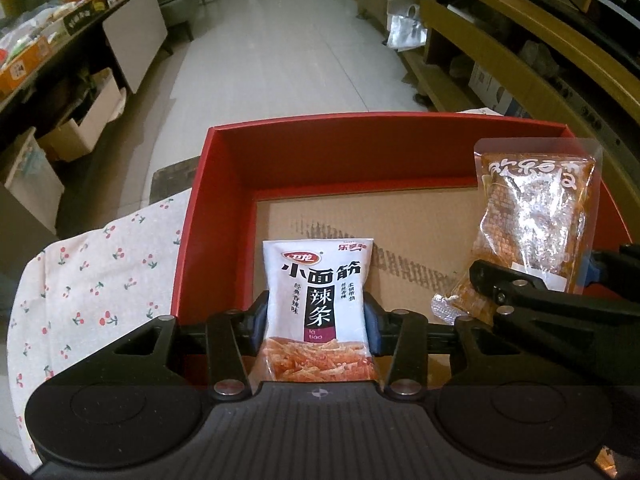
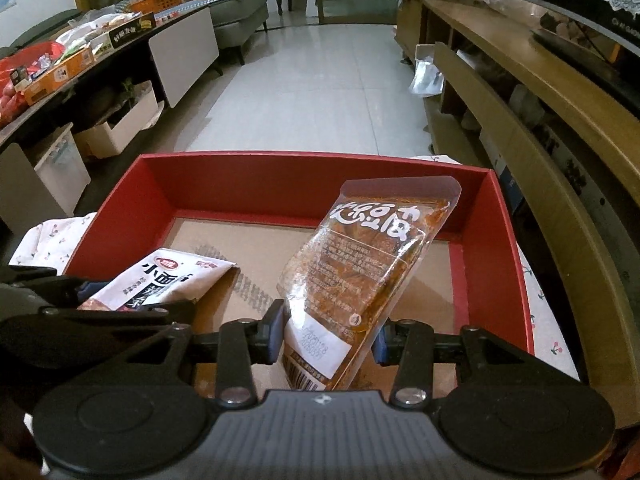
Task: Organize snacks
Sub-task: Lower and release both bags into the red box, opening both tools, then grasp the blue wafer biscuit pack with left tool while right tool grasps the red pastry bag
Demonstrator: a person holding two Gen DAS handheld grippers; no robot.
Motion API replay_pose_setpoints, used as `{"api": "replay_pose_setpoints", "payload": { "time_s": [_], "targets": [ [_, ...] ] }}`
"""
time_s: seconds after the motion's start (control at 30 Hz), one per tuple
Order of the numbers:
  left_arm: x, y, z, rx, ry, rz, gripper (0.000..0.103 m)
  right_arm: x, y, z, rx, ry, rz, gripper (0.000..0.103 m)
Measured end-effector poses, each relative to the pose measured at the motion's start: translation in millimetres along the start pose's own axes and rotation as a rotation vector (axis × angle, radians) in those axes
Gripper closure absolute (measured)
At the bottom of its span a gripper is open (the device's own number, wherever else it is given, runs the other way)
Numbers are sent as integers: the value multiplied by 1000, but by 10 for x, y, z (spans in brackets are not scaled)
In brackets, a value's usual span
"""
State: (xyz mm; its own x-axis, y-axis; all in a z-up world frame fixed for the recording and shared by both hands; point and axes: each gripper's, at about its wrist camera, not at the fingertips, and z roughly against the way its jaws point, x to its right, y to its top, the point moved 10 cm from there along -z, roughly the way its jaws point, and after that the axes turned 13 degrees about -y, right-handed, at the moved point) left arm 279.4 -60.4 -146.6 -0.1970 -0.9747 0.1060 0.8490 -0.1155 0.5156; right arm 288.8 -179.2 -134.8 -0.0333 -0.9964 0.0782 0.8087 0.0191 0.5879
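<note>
Two grippers over the red box [image 1: 224,200]: left gripper [image 1: 316,322] clamps the white packet [image 1: 316,304], right gripper [image 2: 330,334] clamps the orange pouch [image 2: 360,276]; both long axes point away.

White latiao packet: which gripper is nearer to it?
Left. The left gripper is shut on the white latiao packet over the red box. The right gripper is alongside, shut on the orange packet.
</note>
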Motion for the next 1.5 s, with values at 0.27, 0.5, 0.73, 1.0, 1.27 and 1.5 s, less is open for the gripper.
{"api": "replay_pose_setpoints", "payload": {
  "time_s": [0.27,0.5,0.73,1.0,1.27,1.5],
  "targets": [
    [-65,15,83,18,19,7,30,20,16,32,6,-26,6,49],
    [-59,65,215,47,11,11,25,88,68,156,31,-25,-8,46],
    [-35,109,396,89,-23,28,18,189,72,371,48,-16,-28,39],
    [22,-34,661,103,-50,19,16,190,-84,695,61,1,-38,38],
    [-58,-283,928,102,-87,57,15,155,-347,1057,61,42,-48,38],
    [-105,-685,1050,54,-106,65,14,67,-693,1231,20,65,-36,38]
  ]
}}
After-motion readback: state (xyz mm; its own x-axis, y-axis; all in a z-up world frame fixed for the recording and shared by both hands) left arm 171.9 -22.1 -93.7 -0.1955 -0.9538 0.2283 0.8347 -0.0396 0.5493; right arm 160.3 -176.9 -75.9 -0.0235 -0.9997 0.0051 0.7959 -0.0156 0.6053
